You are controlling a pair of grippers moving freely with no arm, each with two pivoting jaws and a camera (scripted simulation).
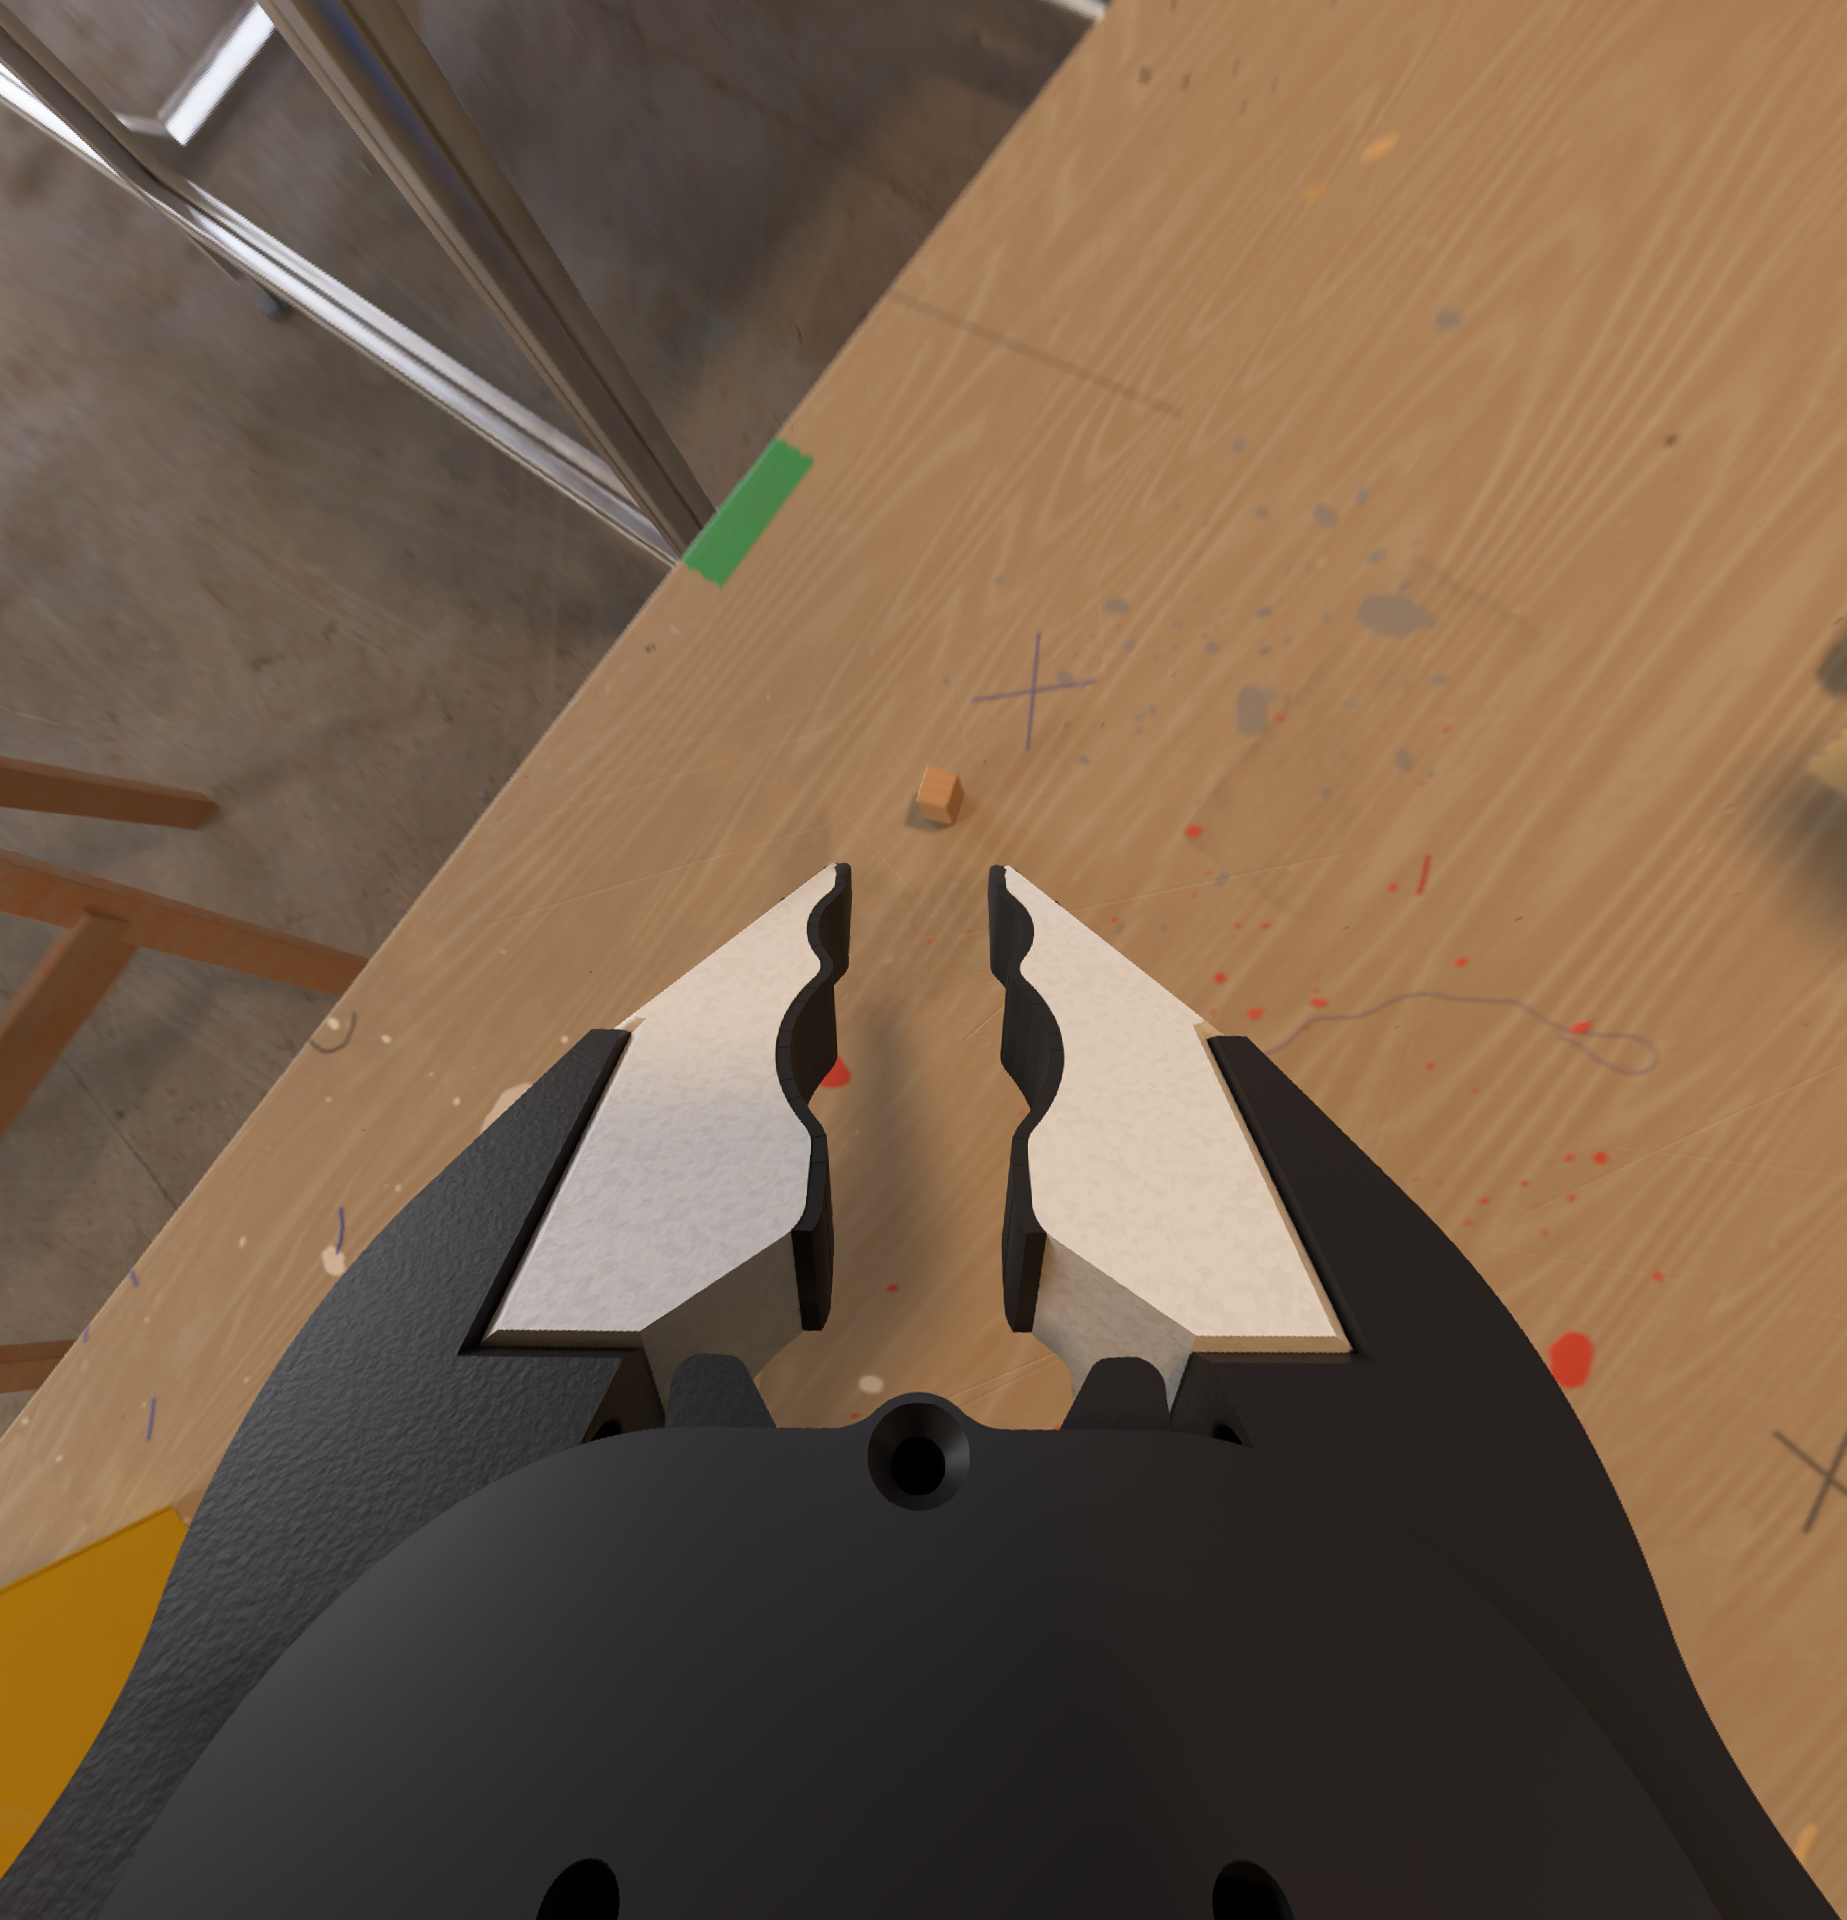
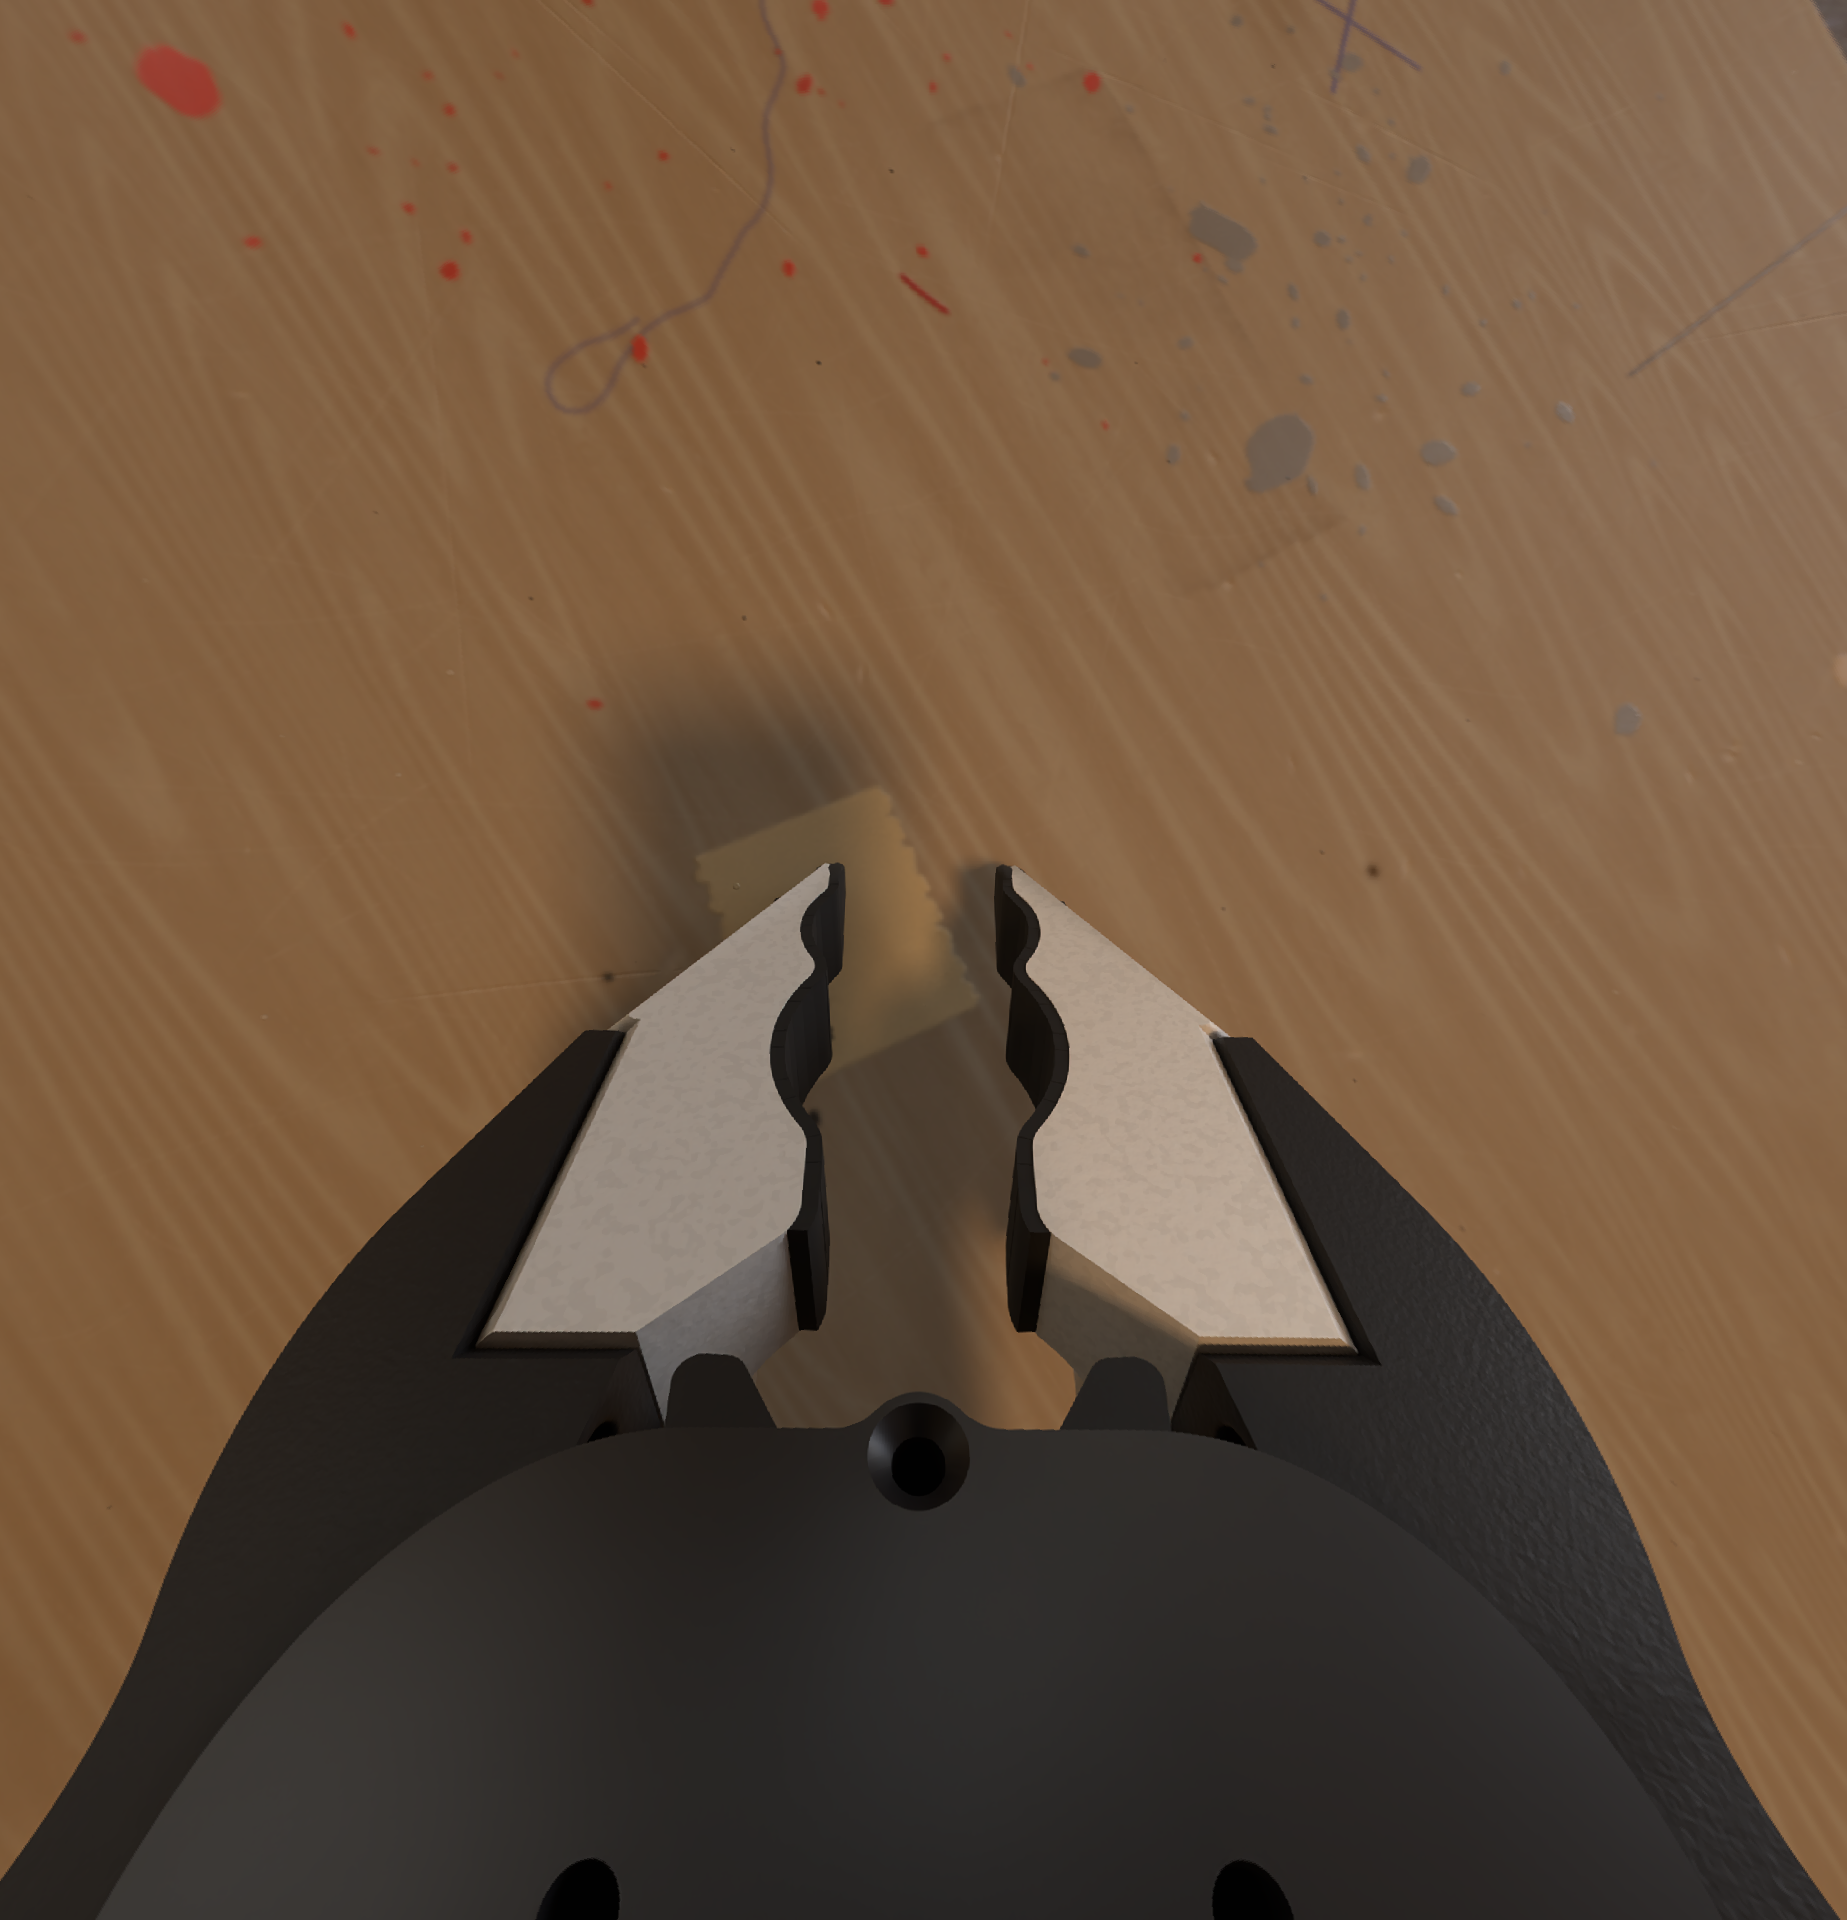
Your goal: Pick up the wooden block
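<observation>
Left hand-held gripper (image 1: 919,873) hovers above the worktop (image 1: 1418,312) with its two fingers spread apart and nothing between them. Just beyond its fingertips, slightly to the right of their midline, the wooden block (image 1: 939,795) sits on the worktop, a small tan cube resting flat and apart from both fingers. Farther off lies a pencilled cross (image 1: 1033,688), and a strip of green tape (image 1: 750,511) sits on the worktop's left edge where a metal frame (image 1: 462,343) meets it. Red and grey paint spatter covers the surface to the right of the block. A yellow patch (image 1: 57,1704) shows at the near left corner, and brown wooden rails (image 1: 119,914) stand on the floor to the left. At the far right edge of this view, a blurred pale shape with a bit of dark and white above it is too indistinct to identify.

Right hand-held gripper (image 2: 919,873) is also spread, gripping nothing. Beneath its fingertips lies a pale flat piece with jagged edges (image 2: 898,914), partly hidden by the left finger and blurred, so whether the fingers touch it cannot be told. A dark shadow falls just beyond it. Red spatter lies far left, grey spatter far right, and a thin looping pencil line (image 2: 690,301) runs between them. The block does not show in this view. No container shows in either view.
</observation>
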